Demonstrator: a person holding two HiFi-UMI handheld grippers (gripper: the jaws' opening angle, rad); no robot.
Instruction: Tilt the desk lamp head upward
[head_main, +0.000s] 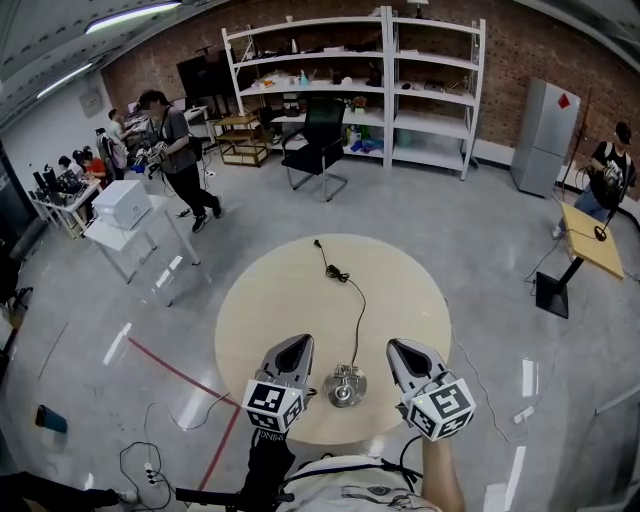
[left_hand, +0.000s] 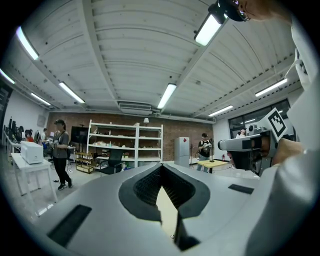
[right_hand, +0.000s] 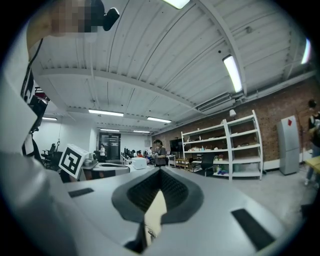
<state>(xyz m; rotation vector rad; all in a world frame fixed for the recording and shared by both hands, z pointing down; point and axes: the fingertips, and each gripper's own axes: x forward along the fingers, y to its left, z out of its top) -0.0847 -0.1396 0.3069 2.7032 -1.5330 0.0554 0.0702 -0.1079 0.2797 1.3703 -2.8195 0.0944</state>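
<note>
In the head view the desk lamp (head_main: 343, 386) shows from above as a small round silvery thing near the front edge of the round beige table (head_main: 270, 300). Its black cord (head_main: 357, 310) runs away across the tabletop to a plug. My left gripper (head_main: 299, 343) hovers just left of the lamp and my right gripper (head_main: 397, 346) just right of it, neither touching it. Both point away from me, raised and level. In the left gripper view the left gripper (left_hand: 161, 165) is shut with nothing in it. The right gripper (right_hand: 160, 170) is likewise shut and empty. The lamp is hidden in both gripper views.
Beyond the table stand white shelves (head_main: 350, 90), a black office chair (head_main: 320, 140) and a grey fridge (head_main: 545, 135). A white table with a printer (head_main: 122, 205) is at the left, with a person (head_main: 180, 160) walking near it. A small wooden stand (head_main: 590, 245) is at the right.
</note>
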